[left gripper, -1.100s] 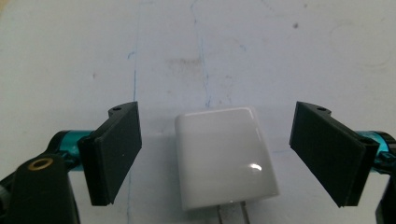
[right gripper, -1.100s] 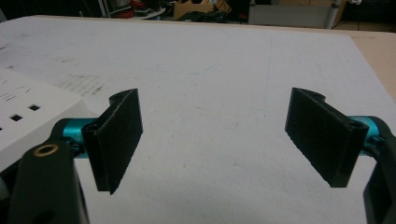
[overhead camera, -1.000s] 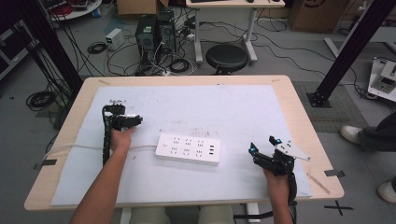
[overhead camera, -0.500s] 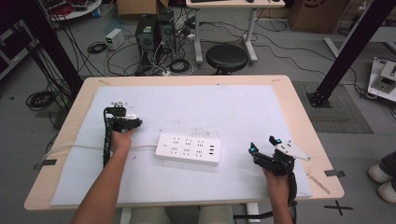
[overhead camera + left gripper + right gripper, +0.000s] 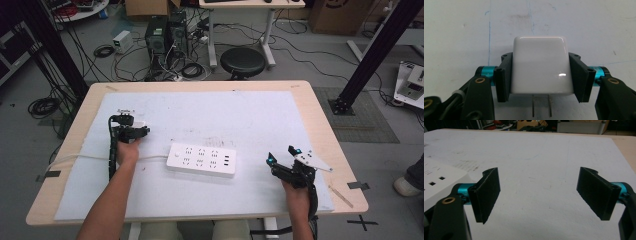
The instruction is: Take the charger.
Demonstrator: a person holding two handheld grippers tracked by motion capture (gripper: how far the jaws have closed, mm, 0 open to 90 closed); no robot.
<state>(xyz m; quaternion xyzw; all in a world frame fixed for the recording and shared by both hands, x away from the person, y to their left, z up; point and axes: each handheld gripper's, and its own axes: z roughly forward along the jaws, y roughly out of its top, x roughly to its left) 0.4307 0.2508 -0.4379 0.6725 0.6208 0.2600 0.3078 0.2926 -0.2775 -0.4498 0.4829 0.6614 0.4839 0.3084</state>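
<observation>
A white plug-in charger (image 5: pixel 541 66) sits between the black pads of my left gripper (image 5: pixel 541 75), which press on its two sides; the jaws have just been closing on it. Its two metal prongs (image 5: pixel 541 107) point back toward the hand. In the high view the left gripper (image 5: pixel 131 129) rests at the left of the white mat (image 5: pixel 250 115), with the charger (image 5: pixel 140 124) at its tip. A white power strip (image 5: pixel 201 160) lies mid-table, its cord running left. My right gripper (image 5: pixel 281 156) stands open right of the strip; nothing lies between its jaws (image 5: pixel 540 192), and the power strip (image 5: pixel 439 182) shows at its left.
The mat covers a wooden table (image 5: pixel 325 125). Beyond the far edge are a black stool (image 5: pixel 242 61), computer cases and tangled cables on the floor. A person's shoe (image 5: pixel 407 185) shows at the right. Tape marks (image 5: pixel 356 185) sit near the table's right edge.
The left gripper's jaws have drawn in onto the white charger. Both hands stay where they were. The shoe at the right edge has shifted.
</observation>
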